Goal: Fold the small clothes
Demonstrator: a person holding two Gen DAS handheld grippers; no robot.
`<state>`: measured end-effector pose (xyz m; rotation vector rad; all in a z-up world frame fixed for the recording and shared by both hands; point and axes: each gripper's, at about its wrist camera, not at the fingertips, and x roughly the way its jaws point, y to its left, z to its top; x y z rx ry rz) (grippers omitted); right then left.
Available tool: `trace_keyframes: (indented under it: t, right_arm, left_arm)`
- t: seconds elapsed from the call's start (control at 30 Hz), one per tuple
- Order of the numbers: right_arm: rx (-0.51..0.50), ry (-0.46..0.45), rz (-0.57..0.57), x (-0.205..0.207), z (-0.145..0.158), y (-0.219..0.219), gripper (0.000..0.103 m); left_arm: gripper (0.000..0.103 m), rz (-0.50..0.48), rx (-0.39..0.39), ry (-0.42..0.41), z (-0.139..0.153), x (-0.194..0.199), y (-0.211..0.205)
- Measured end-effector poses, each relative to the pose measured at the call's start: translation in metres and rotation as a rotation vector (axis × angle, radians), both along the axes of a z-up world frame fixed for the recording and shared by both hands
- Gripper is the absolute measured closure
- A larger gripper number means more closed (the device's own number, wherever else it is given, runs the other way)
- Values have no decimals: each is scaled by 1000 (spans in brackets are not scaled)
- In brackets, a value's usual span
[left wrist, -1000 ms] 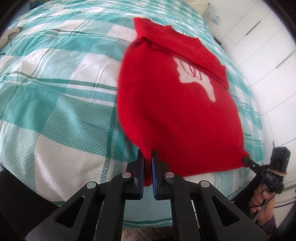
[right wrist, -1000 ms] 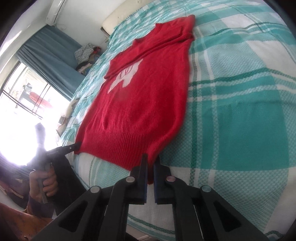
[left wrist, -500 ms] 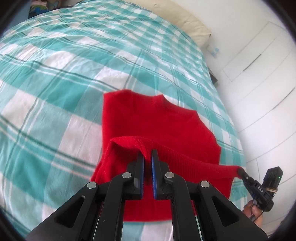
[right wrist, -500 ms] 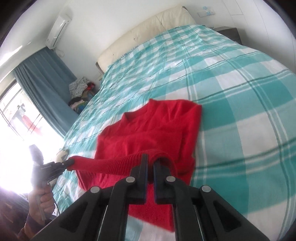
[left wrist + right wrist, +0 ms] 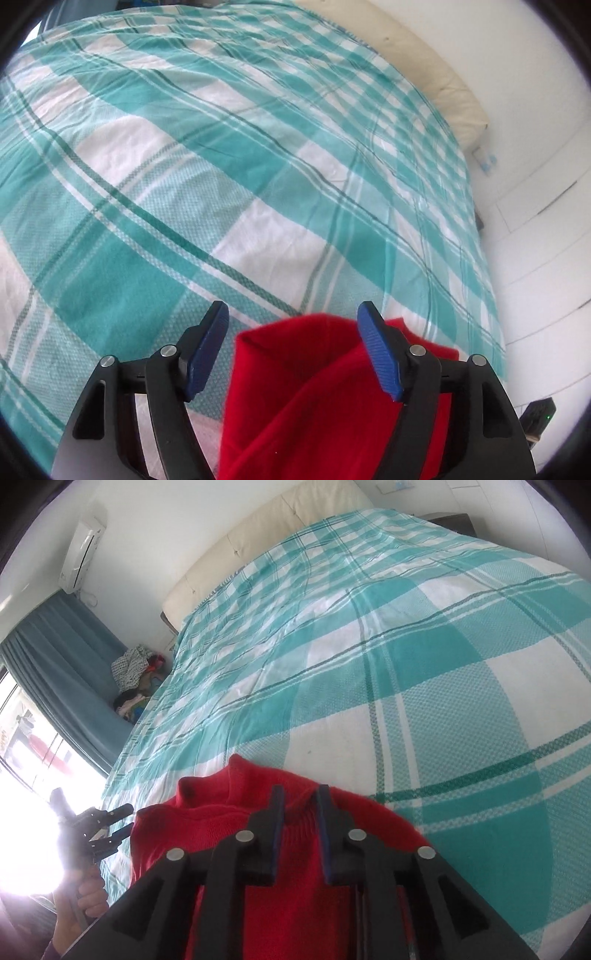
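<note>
the fingers (image 5: pixel 380 356) of the left gripper (image 5: pixel 293 343) stand wide apart, having just been opening; the red sweater (image 5: pixel 314 398) lies between them with its folded edge bulging up, and the blue pads do not press on it, though the right-hand pad sits just at the cloth. the fingers (image 5: pixel 275 834) of the right gripper (image 5: pixel 300 821) have also just been opening and now stand a little apart, a narrow gap between them; the red sweater (image 5: pixel 221 827) lies under and between them, and no cloth looks pinched. the sweater rests folded over itself at the near edge of the bed (image 5: pixel 424 672), on the teal and white checked cover. in the right wrist view the left gripper (image 5: pixel 110 825) shows at the sweater's far corner, held by a hand (image 5: pixel 86 897).
</note>
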<state>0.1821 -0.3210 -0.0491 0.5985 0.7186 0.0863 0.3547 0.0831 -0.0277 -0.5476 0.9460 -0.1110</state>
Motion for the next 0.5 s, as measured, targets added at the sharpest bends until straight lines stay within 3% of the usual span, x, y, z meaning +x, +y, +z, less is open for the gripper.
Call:
trace_keyframes:
  t: [0.17, 0.27, 0.33, 0.37, 0.43, 0.5]
  right_arm:
    - [-113, -37, 9, -18, 23, 3, 71]
    - [-145, -38, 131, -37, 29, 23, 71]
    - [-137, -9, 238, -49, 22, 40, 62]
    - [-144, 16, 275, -58, 15, 48, 56]
    - [-194, 82, 314, -78, -2, 59, 56]
    - [-272, 157, 300, -101, -21, 59, 56]
  left_arm:
    - [28, -78, 82, -51, 11, -25, -1]
    - [20, -223, 153, -77, 12, -53, -20]
    - [14, -300, 222, -55, 0, -70, -34]
    - [14, -313, 264, -35, -9, -76, -38]
    - [15, -280, 330, 27, -28, -83, -33]
    - [15, -205, 305, 71, -37, -91, -12]
